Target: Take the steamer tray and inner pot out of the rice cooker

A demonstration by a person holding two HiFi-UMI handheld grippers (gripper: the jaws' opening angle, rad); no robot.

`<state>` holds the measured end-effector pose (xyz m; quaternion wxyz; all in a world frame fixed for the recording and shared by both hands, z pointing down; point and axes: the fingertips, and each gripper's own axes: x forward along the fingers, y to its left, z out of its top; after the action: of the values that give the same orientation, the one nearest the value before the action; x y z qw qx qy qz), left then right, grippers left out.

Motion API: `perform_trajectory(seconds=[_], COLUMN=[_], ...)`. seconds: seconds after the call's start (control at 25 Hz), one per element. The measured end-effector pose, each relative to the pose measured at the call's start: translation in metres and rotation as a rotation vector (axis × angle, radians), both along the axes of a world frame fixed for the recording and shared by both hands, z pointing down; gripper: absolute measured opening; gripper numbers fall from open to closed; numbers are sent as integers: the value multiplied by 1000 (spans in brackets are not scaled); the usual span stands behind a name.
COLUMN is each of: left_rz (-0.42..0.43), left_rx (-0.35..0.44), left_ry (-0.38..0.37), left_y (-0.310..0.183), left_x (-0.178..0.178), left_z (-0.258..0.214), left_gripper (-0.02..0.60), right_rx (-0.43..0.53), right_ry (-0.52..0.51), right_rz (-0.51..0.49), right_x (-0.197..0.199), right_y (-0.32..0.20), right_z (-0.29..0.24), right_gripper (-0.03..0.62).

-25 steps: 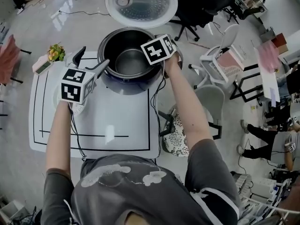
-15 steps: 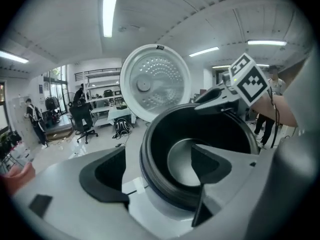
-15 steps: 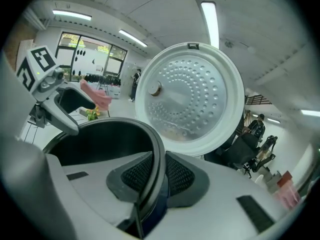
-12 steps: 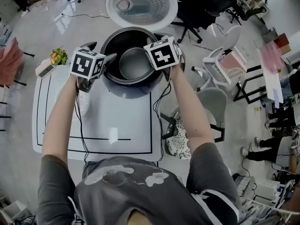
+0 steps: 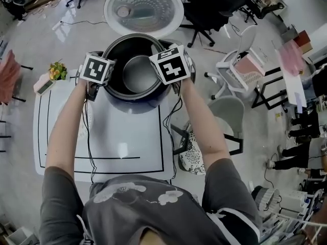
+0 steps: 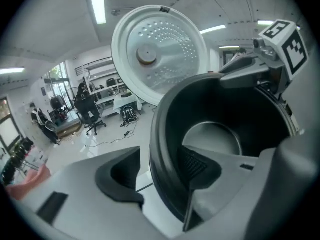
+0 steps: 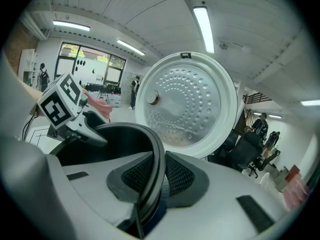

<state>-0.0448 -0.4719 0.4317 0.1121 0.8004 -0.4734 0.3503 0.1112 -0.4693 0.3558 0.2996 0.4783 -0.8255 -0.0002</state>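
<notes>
A: What is that on the far left?
B: A little plant [image 5: 57, 70]. It is near the far left corner of the white surface [image 5: 122, 131].
A: And next to it?
B: The left tool [image 6: 159, 174]. It is at the left side of the pot [image 5: 137, 74]. The pot's edge is between its two jaws. One pad [image 6: 200, 166] is inside the pot and the other pad [image 6: 117, 176] is outside. The jaws are closing, but the outside pad is not on the pot. I can see floor in the gap.
A: Where is the pot?
B: It is in the rice cooker [image 5: 134, 101]. The rice cooker stands at the far edge of the surface. The pot is dark, with a shiny round bottom.
A: What is the big round thing behind it?
B: That is the lid [image 5: 144, 9]. It is up and open. It is white round the edge and has lots of small dots on the silver part.
A: And the right tool?
B: The right tool [image 7: 155, 176] is at the right side of the pot. Its jaws are squeezed on the pot's edge, with one pad on each side and the thin edge pinched between them.
A: What is further right?
B: A white chair [image 5: 236, 68] on the floor, away from the surface.
</notes>
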Motion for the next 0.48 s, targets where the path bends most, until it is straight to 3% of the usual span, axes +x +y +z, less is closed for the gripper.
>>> perform_trajectory(seconds=[0.12,0.24,0.32,0.48], left_rz=[-24,-17,-14,-25], left_rx=[22,57,86,153], left_ry=[-14,-81,-110,-80], left_y=[-2,-1,1,5], left_x=[-2,-2,-3,-2], left_z=[-1,-4,-12,-40], left_gripper=[210,123,117,106], right_rx=[3,26,50,100], right_ry=[-8,-26,-37,-53], right_rz=[1,11,8,1], right_x=[1,1,0,2], right_y=[2,4,5,11], right_z=[-2,-10,-19,-39], right_gripper=[94,94,93,92])
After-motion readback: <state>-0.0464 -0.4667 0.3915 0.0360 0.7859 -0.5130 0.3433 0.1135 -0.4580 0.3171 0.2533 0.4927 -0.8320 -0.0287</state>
